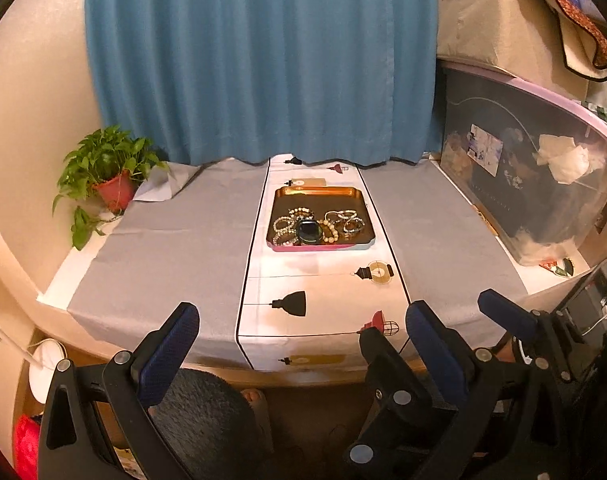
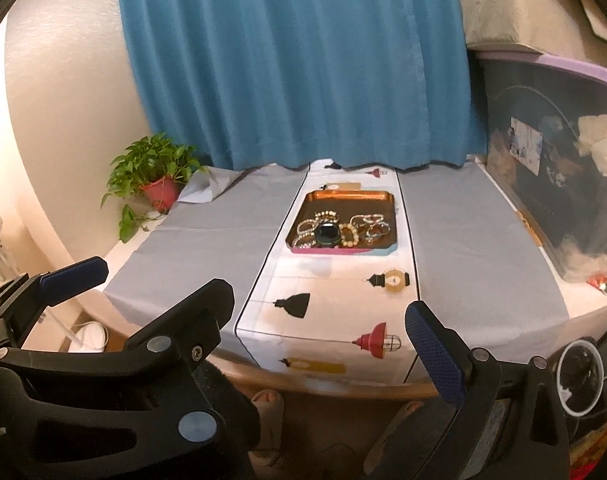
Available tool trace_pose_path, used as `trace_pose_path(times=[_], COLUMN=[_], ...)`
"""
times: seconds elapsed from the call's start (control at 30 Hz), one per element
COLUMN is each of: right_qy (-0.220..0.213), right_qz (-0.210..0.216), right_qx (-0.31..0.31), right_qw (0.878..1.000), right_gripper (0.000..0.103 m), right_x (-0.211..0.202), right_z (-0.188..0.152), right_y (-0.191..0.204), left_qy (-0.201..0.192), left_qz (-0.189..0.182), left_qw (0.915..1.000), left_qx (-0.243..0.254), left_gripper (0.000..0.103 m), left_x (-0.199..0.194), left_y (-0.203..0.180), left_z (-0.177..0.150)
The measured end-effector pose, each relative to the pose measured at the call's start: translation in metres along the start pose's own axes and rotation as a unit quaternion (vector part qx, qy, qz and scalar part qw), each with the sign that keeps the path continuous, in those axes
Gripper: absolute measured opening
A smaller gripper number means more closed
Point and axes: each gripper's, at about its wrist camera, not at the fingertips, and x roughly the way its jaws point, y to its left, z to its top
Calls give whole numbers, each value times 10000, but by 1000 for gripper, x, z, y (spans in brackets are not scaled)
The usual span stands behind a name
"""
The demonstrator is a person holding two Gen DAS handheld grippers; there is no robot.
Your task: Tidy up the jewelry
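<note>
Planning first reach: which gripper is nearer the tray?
Neither, clearly. The left gripper and right gripper hang open, side by side, off the near edge of the table, with the tray well ahead of both.

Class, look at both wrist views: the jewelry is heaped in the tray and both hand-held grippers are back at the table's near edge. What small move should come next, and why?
Probably advance one open hand-held gripper, say the right hand-held gripper, toward the tray. The bracelets lie heaped at its near side, and neither it nor the left hand-held gripper holds anything.
</note>
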Motion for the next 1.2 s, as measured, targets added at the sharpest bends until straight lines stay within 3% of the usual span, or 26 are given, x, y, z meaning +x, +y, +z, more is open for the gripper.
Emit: trace_pose_path(times=[0.67, 1.2], right_qy=[101, 89], right_qz=[295, 370], right_qx=[1, -90], right_qw=[9995, 9992], right_gripper=[98, 98], right_x=[3, 0], right_z=[-1, 2], right_y=[-1, 4], left_qy=[9, 32], left_qz=[285, 307], left_qw=[9996, 9995], left_qx=[46, 7], left_gripper=[103, 103], left_x=[-5, -8], left_y=[-4, 0], left_z=[2, -1])
